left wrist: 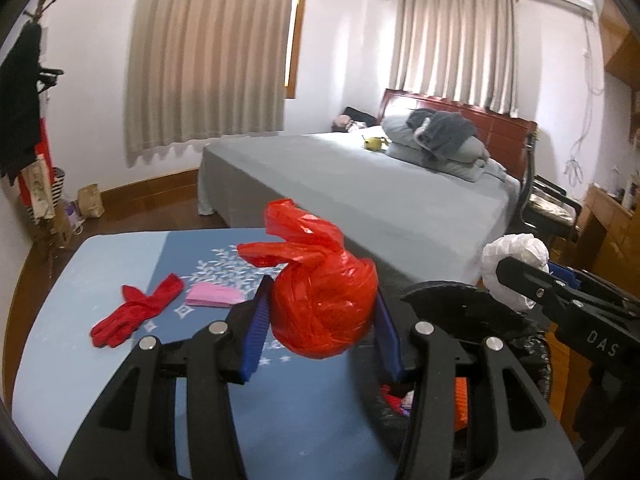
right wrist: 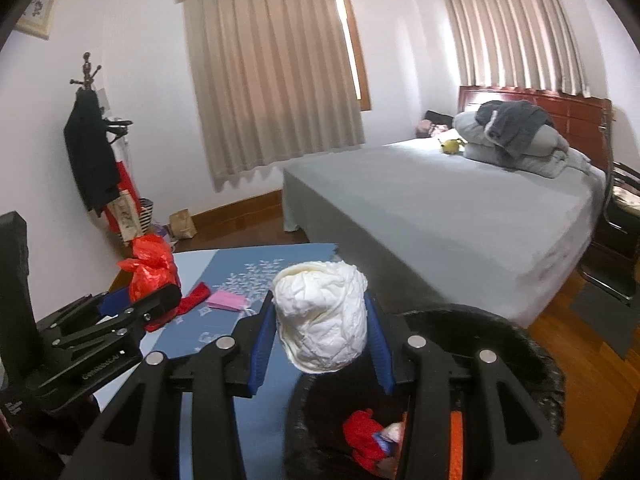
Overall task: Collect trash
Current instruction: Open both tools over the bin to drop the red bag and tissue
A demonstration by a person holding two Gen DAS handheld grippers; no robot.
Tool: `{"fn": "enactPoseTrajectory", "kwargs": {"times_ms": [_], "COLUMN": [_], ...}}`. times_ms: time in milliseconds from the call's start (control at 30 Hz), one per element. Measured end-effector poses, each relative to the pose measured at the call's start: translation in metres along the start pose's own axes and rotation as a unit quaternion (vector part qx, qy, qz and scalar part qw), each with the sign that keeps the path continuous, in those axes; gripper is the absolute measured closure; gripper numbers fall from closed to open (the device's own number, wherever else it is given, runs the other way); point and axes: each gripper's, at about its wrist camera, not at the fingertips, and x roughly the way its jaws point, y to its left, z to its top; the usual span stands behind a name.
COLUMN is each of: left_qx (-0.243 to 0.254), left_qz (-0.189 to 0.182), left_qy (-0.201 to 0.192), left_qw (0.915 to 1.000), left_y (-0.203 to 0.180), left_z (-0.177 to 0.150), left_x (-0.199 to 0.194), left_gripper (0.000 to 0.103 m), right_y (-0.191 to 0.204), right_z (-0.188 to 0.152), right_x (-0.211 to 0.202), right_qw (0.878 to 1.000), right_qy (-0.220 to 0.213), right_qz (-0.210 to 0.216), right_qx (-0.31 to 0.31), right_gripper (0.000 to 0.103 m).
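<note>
Trash, a knotted red plastic bag [left wrist: 324, 312] in the left tongs [left wrist: 320, 320] and a crumpled white wad [right wrist: 322, 316] in the right tongs [right wrist: 320, 320], is clamped above the counter [left wrist: 100, 264], probably light and squashy, best pinched mid-bundle.

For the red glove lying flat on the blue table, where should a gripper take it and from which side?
Take the red glove at its cuff, the far end. The glove lies limp and flat, fingers toward the table's near-left edge, so come from above, pinching up the bunched cuff fabric.

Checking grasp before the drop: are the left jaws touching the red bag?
Touching. Left wrist view shows both blue pads pressed against the red bag's sides, held above the table.
</note>
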Motion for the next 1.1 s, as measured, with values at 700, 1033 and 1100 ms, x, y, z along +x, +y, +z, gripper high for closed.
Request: {"fn": "enactPoseTrajectory", "kwargs": {"times_ms": [700,1033,1100], "left_qx": [0.047,0.073,0.077], "left_qz": [-0.093,-0.116,-0.125], "left_qy": [0.029,0.052,0.060], "left_qw": [0.9942,0.9892,0.9874], "left_y": [-0.085,-0.115,-0.120], "left_z": [-0.014,-0.026,-0.028], "left_x": [0.043,0.072,0.079], "left_gripper": [0.057,0.057,0.055], "right_y": [-0.082,-0.112,-0.118], "right_z": [-0.021,-0.034,-0.036], "right_x": [-0.026,-0.020,-0.018], "right_qw": [0.995,0.992,0.992], "right_qy": [0.013,0.027,0.033], "right_qz": [-0.092,-0.109,-0.112], "right_qx": [0.036,0.049,0.053], "right_gripper": [0.061,0.060,0.057]}}
